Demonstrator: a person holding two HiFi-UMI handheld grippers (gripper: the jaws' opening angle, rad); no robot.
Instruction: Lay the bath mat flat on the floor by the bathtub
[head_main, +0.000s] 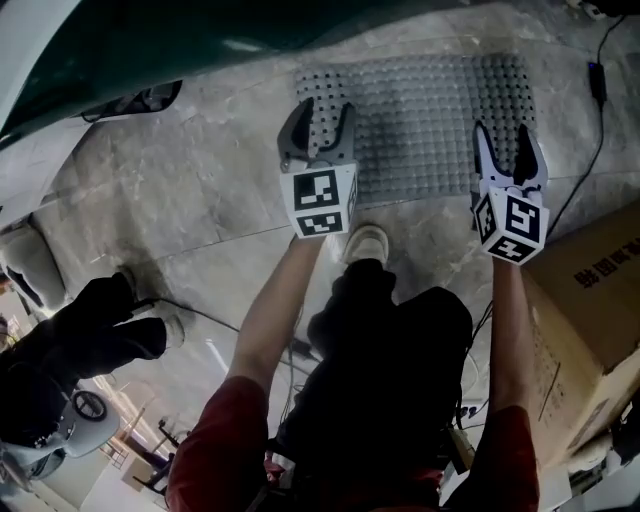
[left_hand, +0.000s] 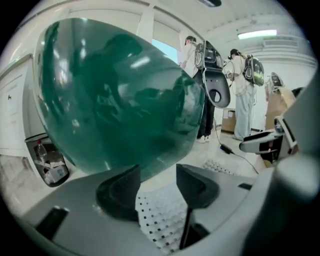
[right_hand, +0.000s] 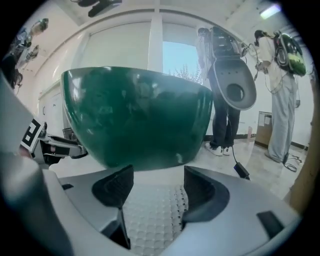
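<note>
At upper left of the head view, the dark green bathtub (head_main: 150, 50) curves across the frame above the marbled floor (head_main: 180, 200). Moving right, we see the grey studded bath mat (head_main: 420, 120) spread on that floor just beside the tub. Its long edge runs along the tub's base, and we can make out no fold or lifted corner. The left gripper (head_main: 320, 125) hovers over the mat's near left corner. Its own view shows the jaws parted, with only the mat's surface (left_hand: 160, 215) beneath the gap and nothing pinched. Below centre, a pale shoe (head_main: 367, 243) stands just off the mat's near edge. Farther right, the right gripper (head_main: 507, 150) hangs over the near right corner, likewise released, its pads (right_hand: 112, 187) clear of the mat (right_hand: 150, 215). A cardboard box (head_main: 590, 300) fills the lower right. We judge the laying nearly complete, so the step in hand is the let-go. To do it well, we would lift both grippers straight up together so that neither pad drags the near edge. We would then check that the far corners lie flat on the floor.
</note>
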